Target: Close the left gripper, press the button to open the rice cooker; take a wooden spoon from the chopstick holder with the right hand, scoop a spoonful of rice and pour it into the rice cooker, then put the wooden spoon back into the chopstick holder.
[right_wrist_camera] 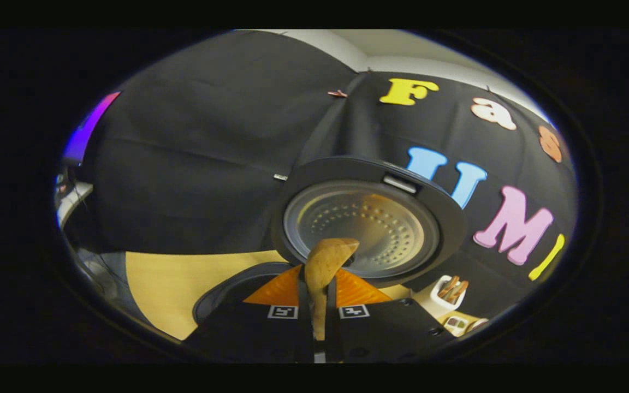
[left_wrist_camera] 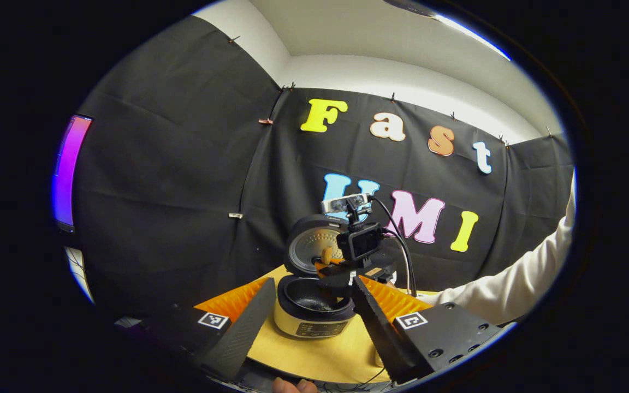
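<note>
1. Right gripper (right_wrist_camera: 319,322): fingers clamped on the wooden spoon (right_wrist_camera: 325,262). The handle runs down between the two pads and the bowl sticks up and forward, past the fingertips.
2. In the left gripper view the right gripper (left_wrist_camera: 342,275) sits just above the rice cooker (left_wrist_camera: 309,316), at the pot's back-right rim, with the spoon bowl (left_wrist_camera: 326,255) raised in front of the open lid (left_wrist_camera: 314,245).
3. Key relation: the spoon's long axis lies along the gripper's own forward line, tilted up toward the lid's inner plate (right_wrist_camera: 361,226). The inner pot (right_wrist_camera: 238,286) is below and slightly left of the spoon tip in the right gripper view. My read is that the pour needs the tip rolled or dipped down toward the pot, not pushed further forward.
4. Can't tell if any rice is on the spoon; the bowl face isn't resolvable.
5. Left gripper (left_wrist_camera: 309,322): fingers spread wide, holding nothing. It hangs back near the front edge of the table (left_wrist_camera: 314,357), the cooker framed between its fingers. It is the farther tool, so the move belongs to the right hand.
6. Chopstick holder (right_wrist_camera: 448,295): white, utensils standing in it, toward the table's right side, right of the cooker lid in the right gripper view. The return trip looks like a swing right, away from the lid.
7. Risk, as I judge it: the spoon bowl is close to the lid plate, so tipping forward could clip it.
</note>
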### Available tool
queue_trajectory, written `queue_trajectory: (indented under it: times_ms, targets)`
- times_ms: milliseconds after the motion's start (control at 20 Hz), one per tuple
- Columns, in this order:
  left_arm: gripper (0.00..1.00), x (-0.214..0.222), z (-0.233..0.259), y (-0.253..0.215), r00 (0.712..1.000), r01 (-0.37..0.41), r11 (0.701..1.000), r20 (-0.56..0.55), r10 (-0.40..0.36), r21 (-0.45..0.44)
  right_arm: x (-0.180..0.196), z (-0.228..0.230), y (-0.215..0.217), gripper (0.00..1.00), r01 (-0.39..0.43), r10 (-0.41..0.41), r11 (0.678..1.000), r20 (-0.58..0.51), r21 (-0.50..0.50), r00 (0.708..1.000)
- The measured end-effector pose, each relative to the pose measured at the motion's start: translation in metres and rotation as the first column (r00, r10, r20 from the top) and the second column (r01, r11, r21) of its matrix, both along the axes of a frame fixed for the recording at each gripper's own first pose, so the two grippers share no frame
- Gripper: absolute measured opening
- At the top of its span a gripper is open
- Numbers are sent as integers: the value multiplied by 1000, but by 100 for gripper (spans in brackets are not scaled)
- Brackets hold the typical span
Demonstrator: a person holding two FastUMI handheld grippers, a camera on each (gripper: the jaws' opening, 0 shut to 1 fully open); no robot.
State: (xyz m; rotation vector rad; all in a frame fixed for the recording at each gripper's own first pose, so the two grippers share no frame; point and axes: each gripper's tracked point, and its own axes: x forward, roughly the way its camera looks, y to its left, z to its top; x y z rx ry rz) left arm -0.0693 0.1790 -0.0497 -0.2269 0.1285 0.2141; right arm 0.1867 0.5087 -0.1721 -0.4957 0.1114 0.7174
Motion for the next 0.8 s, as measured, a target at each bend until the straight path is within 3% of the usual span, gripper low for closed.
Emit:
queue_trajectory:
  times_ms: [250,300,400,500,600,650,700,750,800]
  targets:
    - [95,-4,-2,3,1000,-7,1000,-6,7,1,-10,-1,9,7,-42,50,996,105,-74,993]
    - [95,-4,-1,3,1000,-8,1000,-5,8,2,-14,2,9,17,-50,61,995,133,-84,989]
    - [95,-4,0,3,1000,-8,1000,-3,8,5,-18,1,9,12,-65,77,994,131,-91,988]
    - [95,-5,-1,1,1000,-6,1000,-6,6,4,-20,-3,5,14,-36,37,999,23,-12,999]
    - [95,-4,0,0,1000,-5,1000,-3,5,4,-15,5,-2,16,40,-25,991,-121,128,992]
    - [95,-4,1,-2,1000,-3,1000,-3,3,5,-11,11,-10,16,86,-52,979,-179,186,982]
    - [95,-4,0,-3,1000,0,1000,-3,0,6,-6,14,-19,9,132,-71,962,-246,237,967]
    - [95,-3,0,-4,1000,2,1000,-2,-2,6,-4,19,-28,16,170,-79,941,-297,294,952]
    - [95,-2,1,-6,1000,5,1000,-1,-5,4,-4,23,-38,9,208,-83,920,-356,332,931]
